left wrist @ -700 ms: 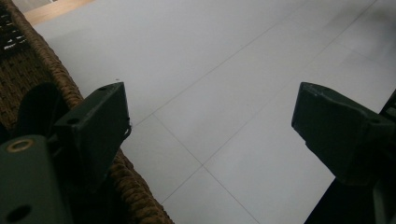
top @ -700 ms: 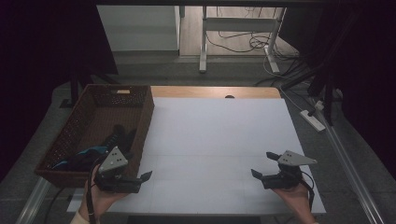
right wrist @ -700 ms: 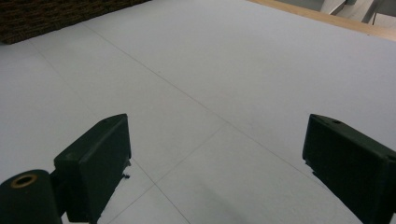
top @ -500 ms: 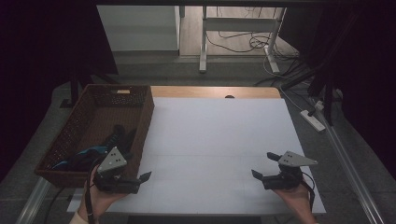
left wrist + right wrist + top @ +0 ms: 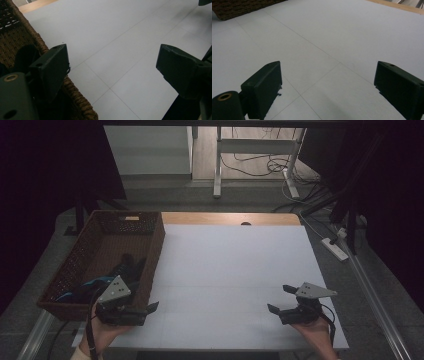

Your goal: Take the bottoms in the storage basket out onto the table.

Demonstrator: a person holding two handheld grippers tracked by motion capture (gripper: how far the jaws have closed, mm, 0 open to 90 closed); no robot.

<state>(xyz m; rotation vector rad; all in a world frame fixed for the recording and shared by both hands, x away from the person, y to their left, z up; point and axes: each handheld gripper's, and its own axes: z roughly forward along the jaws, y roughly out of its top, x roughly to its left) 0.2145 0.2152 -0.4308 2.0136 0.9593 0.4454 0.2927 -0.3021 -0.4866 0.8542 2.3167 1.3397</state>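
Both claws sit low at the near edge of the white tabletop [image 5: 235,270], each held in a hand, and neither has anything in it. The left claw [image 5: 150,309] lies right beside the near corner of the brown woven basket [image 5: 150,245]; seen along its own length, its jaws stand wide apart with only bare white surface between them, and the basket's braided rim [image 5: 75,97] runs just behind the left jaw. The right claw [image 5: 280,301] is well apart from it, near the right corner of the tabletop, also spread wide over empty surface. Inside the basket lies a loose heap of dark and blue cloth [image 5: 107,280], bunched toward the near end and partly hidden by the grey plate on the left claw; what the pieces are is too dark to tell. The placing reads as a ready pose: the left claw is parked next to the basket wall so that a short lift over the rim would bring it down on the cloth, while the right waits clear of the open middle, leaving that space free for whatever gets laid out. The jaws are likely kept wide because soft, bulky fabric needs a broad bite.
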